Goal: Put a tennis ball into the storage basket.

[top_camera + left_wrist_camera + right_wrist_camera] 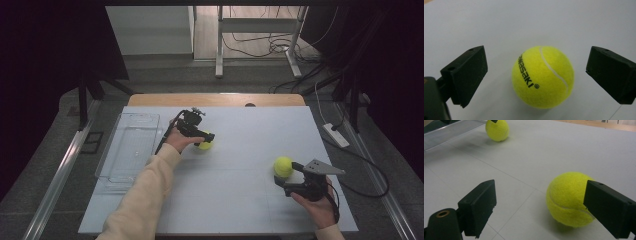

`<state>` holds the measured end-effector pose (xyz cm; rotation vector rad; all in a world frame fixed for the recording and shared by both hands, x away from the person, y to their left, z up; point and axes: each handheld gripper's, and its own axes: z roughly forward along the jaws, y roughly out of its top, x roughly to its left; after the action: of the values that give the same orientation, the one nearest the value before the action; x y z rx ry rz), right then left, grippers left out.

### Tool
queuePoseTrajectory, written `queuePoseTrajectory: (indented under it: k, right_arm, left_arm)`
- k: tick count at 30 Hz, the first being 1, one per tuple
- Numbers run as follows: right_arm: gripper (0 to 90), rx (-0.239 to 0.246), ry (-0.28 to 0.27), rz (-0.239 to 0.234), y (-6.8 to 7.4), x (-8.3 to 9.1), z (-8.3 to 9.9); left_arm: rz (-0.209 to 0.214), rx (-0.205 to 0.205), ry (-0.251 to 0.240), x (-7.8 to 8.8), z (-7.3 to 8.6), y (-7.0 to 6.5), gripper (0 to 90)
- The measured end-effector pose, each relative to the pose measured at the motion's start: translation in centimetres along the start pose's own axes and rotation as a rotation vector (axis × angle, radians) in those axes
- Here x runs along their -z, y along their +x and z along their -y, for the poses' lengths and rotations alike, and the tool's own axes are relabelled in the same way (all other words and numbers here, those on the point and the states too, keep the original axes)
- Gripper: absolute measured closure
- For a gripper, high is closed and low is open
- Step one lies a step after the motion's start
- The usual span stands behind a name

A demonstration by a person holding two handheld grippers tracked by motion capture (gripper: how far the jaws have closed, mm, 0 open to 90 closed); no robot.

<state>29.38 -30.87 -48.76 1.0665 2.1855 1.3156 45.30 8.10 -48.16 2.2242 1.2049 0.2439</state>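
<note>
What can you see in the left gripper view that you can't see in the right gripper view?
The left gripper view shows black lettering on the tennis ball between its wide-open jaws. The right gripper view shows a second ball beside one of its own jaws, plus the edge of a clear tray. Both show the first ball, small and far off in the right gripper view, and the white table.
</note>
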Motion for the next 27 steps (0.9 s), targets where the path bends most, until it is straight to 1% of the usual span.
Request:
queuePoseTrajectory:
  k: [4, 7, 15, 21, 22, 24, 25, 27]
  right_arm:
    - [11.1, 0.000, 0.001, 0.003, 0.0, 0.0, 0.0]
    - [11.1, 0.003, 0.002, 0.005, 0.0, 0.0, 0.0]
    - [11.1, 0.003, 0.004, 0.006, 0.0, 0.0, 0.0]
    - [11.1, 0.004, 0.002, 0.006, 0.0, 0.0, 0.0]
    - [11.1, 0.003, 0.003, 0.005, 0.0, 0.0, 0.0]
    - [11.1, 0.002, 0.003, 0.006, 0.0, 0.0, 0.0]
    - [11.1, 0.002, 0.002, 0.006, 0.0, 0.0, 0.0]
    - [11.1, 0.001, 0.002, 0.005, 0.0, 0.0, 0.0]
  left_arm:
    - [0.006, 0.008, 0.012, -0.6, 0.3, 0.0, 4.9]
    - [0.020, 0.013, 0.013, -0.9, 0.3, 0.0, 5.0]
    - [0.036, 0.007, 0.028, -1.6, 0.5, -0.3, 5.2]
    - [0.044, 0.014, 0.038, -2.1, 0.5, -0.3, 6.6]
    - [0.049, 0.010, 0.038, -2.1, 0.5, -0.3, 7.3]
    - [0.052, 0.002, 0.027, -2.0, 0.6, -0.3, 11.8]
    - [0.055, -0.003, 0.024, -2.0, 0.6, -0.3, 16.6]
    - [0.054, -0.005, 0.025, -1.9, 0.6, -0.3, 22.0]
